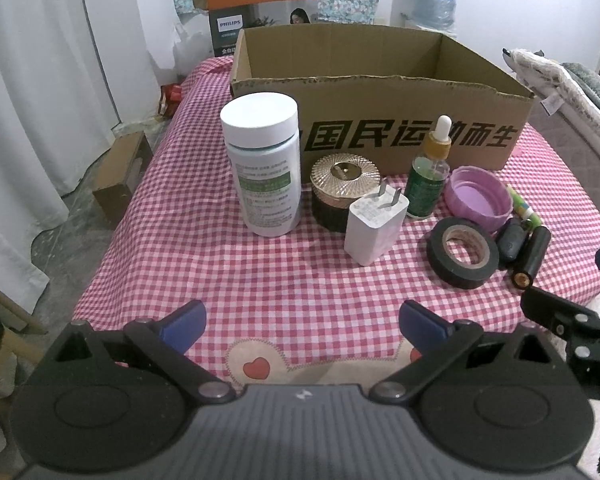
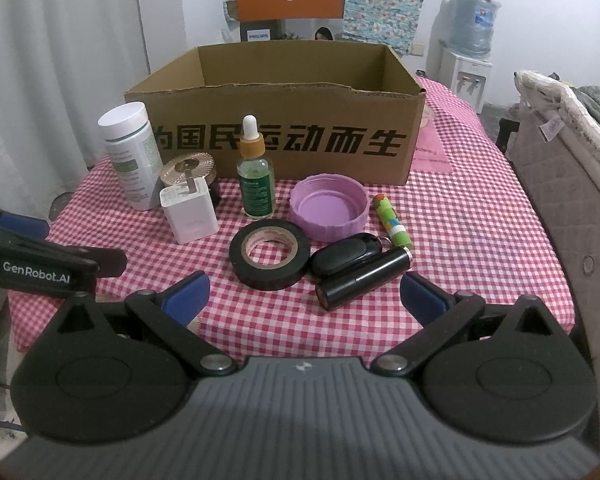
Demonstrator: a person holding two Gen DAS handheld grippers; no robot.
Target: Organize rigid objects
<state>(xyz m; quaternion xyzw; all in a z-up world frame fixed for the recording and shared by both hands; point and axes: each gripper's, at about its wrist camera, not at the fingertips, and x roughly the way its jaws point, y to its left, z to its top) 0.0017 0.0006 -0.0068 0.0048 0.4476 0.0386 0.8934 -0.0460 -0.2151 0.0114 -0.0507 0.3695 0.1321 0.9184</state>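
An open cardboard box point(image 1: 380, 116) point(image 2: 276, 120) stands at the back of the red checked table. In front of it sit a white pill bottle point(image 1: 264, 164) point(image 2: 130, 156), a gold-lidded dark jar point(image 1: 342, 192) point(image 2: 190, 168), a white plug adapter point(image 1: 374, 226) point(image 2: 190, 216), a green dropper bottle point(image 1: 428, 176) point(image 2: 256, 176), a purple lid point(image 1: 478, 198) point(image 2: 330, 208), a black tape roll point(image 1: 462, 252) point(image 2: 270, 254), a black key fob point(image 2: 346, 256), a black cylinder point(image 2: 362, 280) and a green tube point(image 2: 392, 220). My left gripper point(image 1: 302, 326) and right gripper point(image 2: 306, 294) both hover open and empty over the near edge.
The table's left edge drops to a grey floor with a small cardboard box point(image 1: 122, 178) and white curtains point(image 1: 40, 100). A padded seat with a fuzzy cloth point(image 2: 560, 128) flanks the right side. An orange carton point(image 2: 290, 0) and a water dispenser point(image 2: 470, 40) stand behind.
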